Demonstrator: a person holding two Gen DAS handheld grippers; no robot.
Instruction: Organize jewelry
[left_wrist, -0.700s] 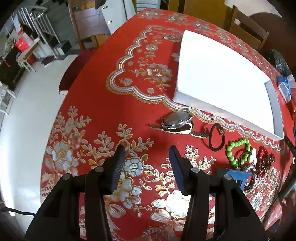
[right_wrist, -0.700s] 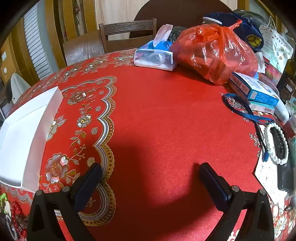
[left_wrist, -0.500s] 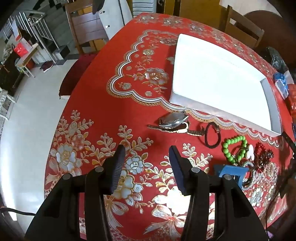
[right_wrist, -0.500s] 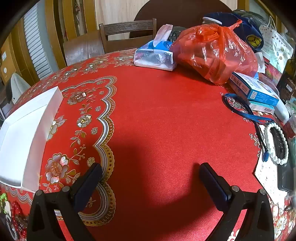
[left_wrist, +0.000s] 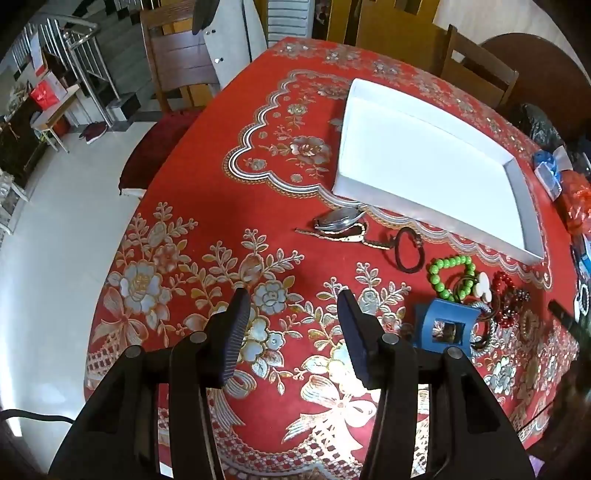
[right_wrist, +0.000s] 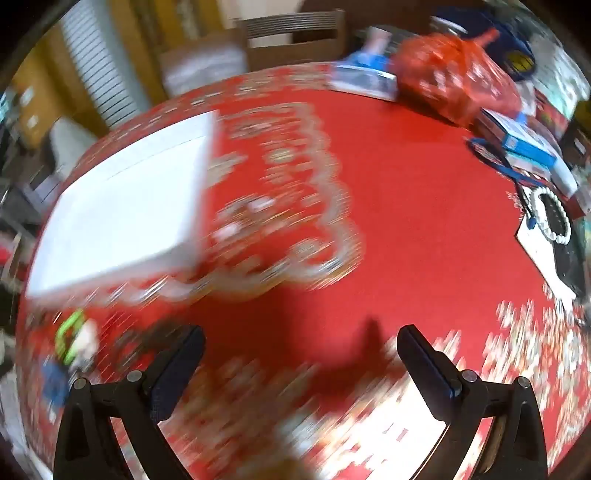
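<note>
So in the left wrist view the left tongs (left_wrist: 293, 308) hang over the flowery part of the red tablecloth (left_wrist: 207, 206) on the desk, jaws apart with nothing between them, just cloth underneath. Going left to right past them: a wristwatch (left_wrist: 338, 221) lying on its side just in front of the white tray (left_wrist: 517, 177), then a dark hair tie (left_wrist: 408, 251) right beside the watch strap, then a green bead bracelet (left_wrist: 448, 271), a white flower-shaped piece (left_wrist: 484, 286) and some red bead bracelets (left_wrist: 508, 295) all bunched together. A blue hair claw (left_wrist: 443, 325) sits just in front of that pile. The tray itself has nothing in it, all the jewelry is on the cloth near its front edge.

Right wrist view is pretty smeared. The same tray (right_wrist: 122, 214) shows up on the left, green beads (right_wrist: 70, 332) are a blur low on the left, and the right tongs (right_wrist: 299, 345) are spread wide over bare red cloth, holding nothing. Further right there's an orange plastic bag (right_wrist: 454, 81), a blue box (right_wrist: 524, 144) and a white bead bracelet (right_wrist: 550, 214) near the desk edge.
</note>
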